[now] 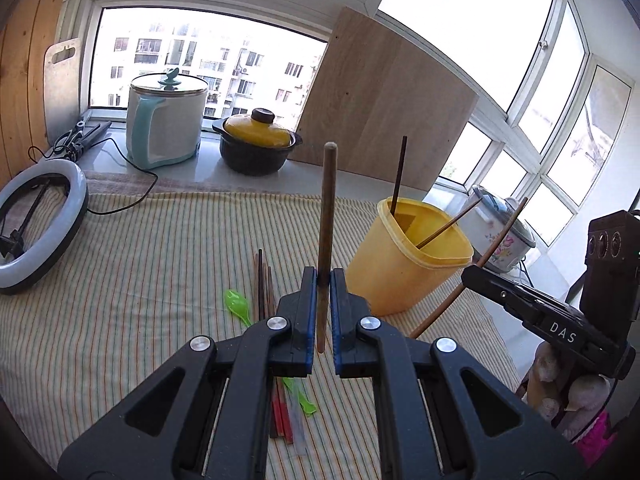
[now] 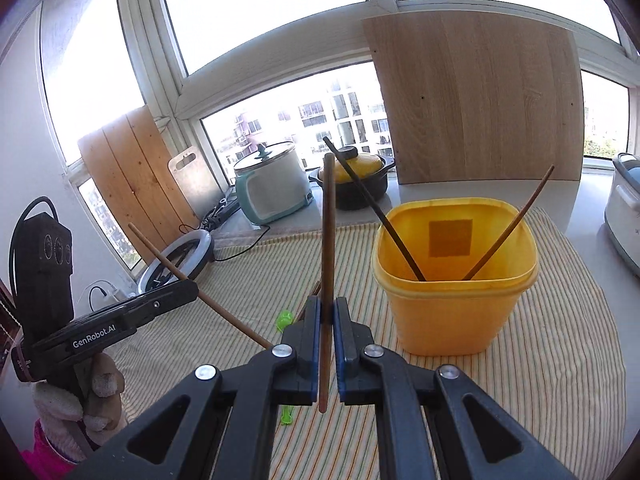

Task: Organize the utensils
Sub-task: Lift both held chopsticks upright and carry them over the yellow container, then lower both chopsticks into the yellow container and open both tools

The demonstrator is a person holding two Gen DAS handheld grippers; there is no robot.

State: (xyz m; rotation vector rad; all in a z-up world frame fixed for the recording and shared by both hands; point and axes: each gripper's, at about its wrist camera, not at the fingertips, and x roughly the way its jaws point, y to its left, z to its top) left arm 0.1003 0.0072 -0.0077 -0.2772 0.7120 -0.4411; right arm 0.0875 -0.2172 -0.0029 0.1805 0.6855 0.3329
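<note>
My left gripper is shut on a brown chopstick that stands nearly upright between its pads. My right gripper is shut on a second brown chopstick, also upright. Each gripper shows in the other's view: the right gripper with its slanted chopstick, the left gripper with its own chopstick. A yellow container stands just ahead right, with a dark chopstick and a brown chopstick leaning inside. Several chopsticks and a green spoon lie on the striped cloth.
On the sill behind stand a white and teal electric pot, a yellow-lidded dark pot and a leaning wooden board. A ring light lies at the cloth's left; a flowered rice cooker sits at the right.
</note>
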